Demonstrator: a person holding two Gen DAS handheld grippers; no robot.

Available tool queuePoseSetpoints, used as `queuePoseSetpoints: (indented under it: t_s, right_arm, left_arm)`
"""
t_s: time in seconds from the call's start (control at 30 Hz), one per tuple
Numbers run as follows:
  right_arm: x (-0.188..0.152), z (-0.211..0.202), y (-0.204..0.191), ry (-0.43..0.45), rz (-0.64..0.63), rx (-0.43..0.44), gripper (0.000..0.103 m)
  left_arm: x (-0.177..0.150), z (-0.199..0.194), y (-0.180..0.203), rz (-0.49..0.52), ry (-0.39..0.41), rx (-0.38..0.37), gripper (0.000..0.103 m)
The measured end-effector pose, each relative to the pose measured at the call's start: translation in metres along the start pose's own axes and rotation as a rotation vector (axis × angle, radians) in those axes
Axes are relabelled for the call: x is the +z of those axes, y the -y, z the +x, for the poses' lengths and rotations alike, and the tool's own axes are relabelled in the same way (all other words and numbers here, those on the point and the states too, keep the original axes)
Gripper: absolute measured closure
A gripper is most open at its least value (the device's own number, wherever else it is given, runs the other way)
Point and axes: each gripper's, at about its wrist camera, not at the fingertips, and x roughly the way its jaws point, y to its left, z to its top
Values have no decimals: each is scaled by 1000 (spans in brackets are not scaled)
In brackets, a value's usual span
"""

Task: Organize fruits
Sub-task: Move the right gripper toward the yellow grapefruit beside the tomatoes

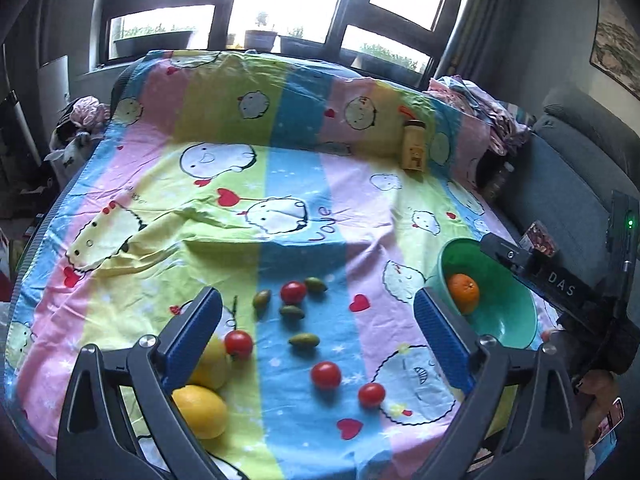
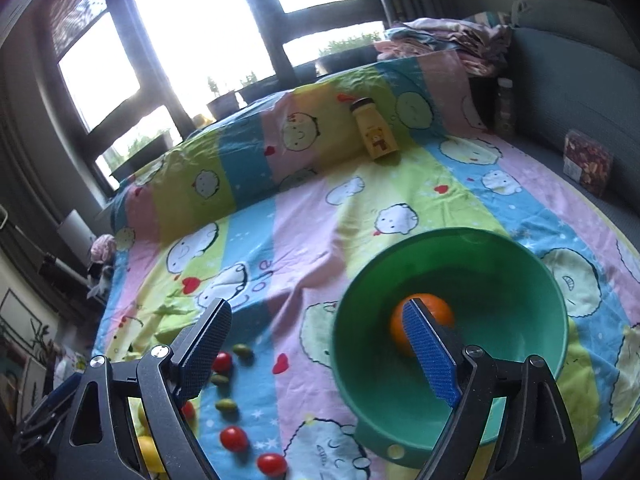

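Note:
A green bowl (image 2: 520, 412) sits on the patterned sheet at the right and holds an orange (image 2: 430, 312); the bowl (image 1: 512, 320) and orange (image 1: 464, 292) also show in the left wrist view. Several red tomatoes (image 1: 326, 375) and green olive-like fruits (image 1: 304, 340) lie on the sheet in front of my left gripper (image 1: 318, 312), which is open and empty. Two lemons (image 1: 202, 410) lie by its left finger. My right gripper (image 2: 320, 332) is open and empty, above the bowl's left rim. Tomatoes (image 2: 234, 438) and green fruits (image 2: 226, 405) lie at its lower left.
A yellow bottle (image 1: 414, 148) lies on the raised far part of the sheet (image 1: 280, 208). Folded clothes (image 2: 448, 40) and a snack packet (image 2: 586, 164) are at the right, on a grey sofa. Windows with planters are behind. The right gripper's body (image 1: 560, 284) is beside the bowl.

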Motion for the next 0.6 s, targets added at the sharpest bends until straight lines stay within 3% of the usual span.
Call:
queuePoseSetpoints:
  t_s: [0.2, 0.4, 0.6]
  right_arm:
    - [-12, 2, -40, -27, -83, 65, 14]
    - [-27, 11, -71, -100, -134, 181, 12]
    - [-42, 24, -89, -176, -174, 207, 12]
  left_arm:
    - [-21, -9, -38, -41, -5, 82, 6]
    - [-39, -1, -59, -71, -47, 104, 6]
    - [-45, 7, -74, -96, -78, 88, 6]
